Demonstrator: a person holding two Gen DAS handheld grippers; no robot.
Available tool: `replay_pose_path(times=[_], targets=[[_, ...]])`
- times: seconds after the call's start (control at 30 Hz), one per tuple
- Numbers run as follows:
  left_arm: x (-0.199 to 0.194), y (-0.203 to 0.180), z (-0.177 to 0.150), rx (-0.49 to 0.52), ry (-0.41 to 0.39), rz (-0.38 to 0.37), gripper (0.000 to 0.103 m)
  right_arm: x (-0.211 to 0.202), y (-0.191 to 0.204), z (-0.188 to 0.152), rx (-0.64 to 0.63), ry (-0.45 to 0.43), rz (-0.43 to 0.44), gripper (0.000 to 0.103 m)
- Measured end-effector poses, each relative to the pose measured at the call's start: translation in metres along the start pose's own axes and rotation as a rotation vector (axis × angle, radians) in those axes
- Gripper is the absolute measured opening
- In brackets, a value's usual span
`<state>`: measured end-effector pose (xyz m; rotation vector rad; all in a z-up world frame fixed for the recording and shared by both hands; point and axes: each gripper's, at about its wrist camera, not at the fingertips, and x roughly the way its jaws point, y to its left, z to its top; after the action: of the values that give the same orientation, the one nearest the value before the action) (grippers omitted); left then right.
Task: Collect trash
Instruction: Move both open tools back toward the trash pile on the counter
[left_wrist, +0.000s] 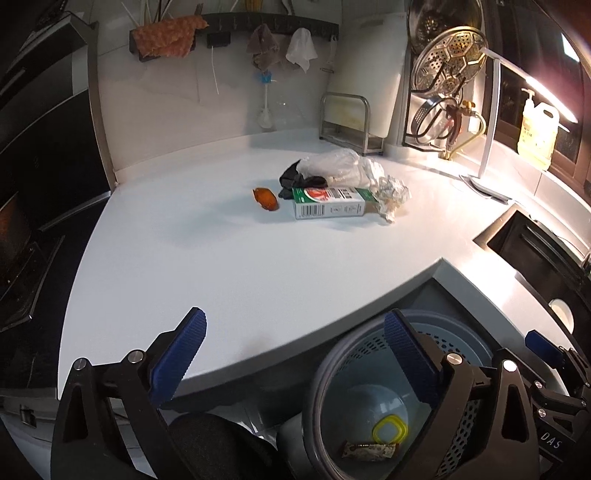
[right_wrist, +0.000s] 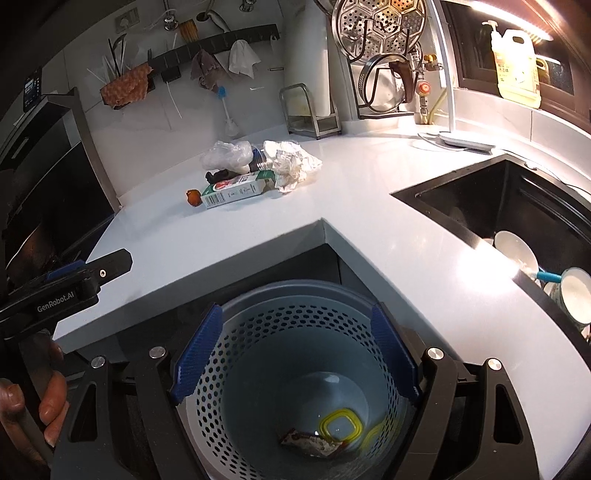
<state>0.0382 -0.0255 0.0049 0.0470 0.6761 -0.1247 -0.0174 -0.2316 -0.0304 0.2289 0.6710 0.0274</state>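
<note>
Blue ribbed pads lined both tools, and neither pair pressed on anything. The left gripper (left_wrist: 295, 354) pointed down and forward over the near edge of the white counter (left_wrist: 258, 266), its jaws spread wide with nothing between them; one pad hung over the countertop, the other over the rim of the grey perforated bin (left_wrist: 369, 354). A person's hand (right_wrist: 40, 402) showed in the right wrist view, fingers wrapped around the left tool's handle. The right gripper (right_wrist: 295, 354) was tilted down straight over the bin's mouth, jaws parted and empty, framing the basket wall on either side.

At the bin's bottom lay a crumpled snack wrapper (right_wrist: 312, 441) and yellow plastic rings (right_wrist: 340, 421). The remaining trash sat well back on the counter: a green-and-white carton (left_wrist: 328, 203) lying flat, an orange wrapper (left_wrist: 266, 198) just beside its end, a crumpled paper wad (left_wrist: 391, 197), a clear plastic bag (left_wrist: 336, 166) and a dark scrap (left_wrist: 295, 179) behind.
</note>
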Motion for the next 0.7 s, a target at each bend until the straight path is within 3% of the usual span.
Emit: replay_pose_path(times=[0.3, 0.7], targets=[[0.021, 0.022, 0.045, -0.022, -0.041, 0.035, 0.096, 0.026, 0.006, 0.047, -0.025, -0.031, 0.009, 0.079], [0.071, 0.049, 0.082, -0.077, -0.027, 0.095, 0.096, 0.080, 0.010, 0.095, -0.044, -0.028, 0.026, 0.079]])
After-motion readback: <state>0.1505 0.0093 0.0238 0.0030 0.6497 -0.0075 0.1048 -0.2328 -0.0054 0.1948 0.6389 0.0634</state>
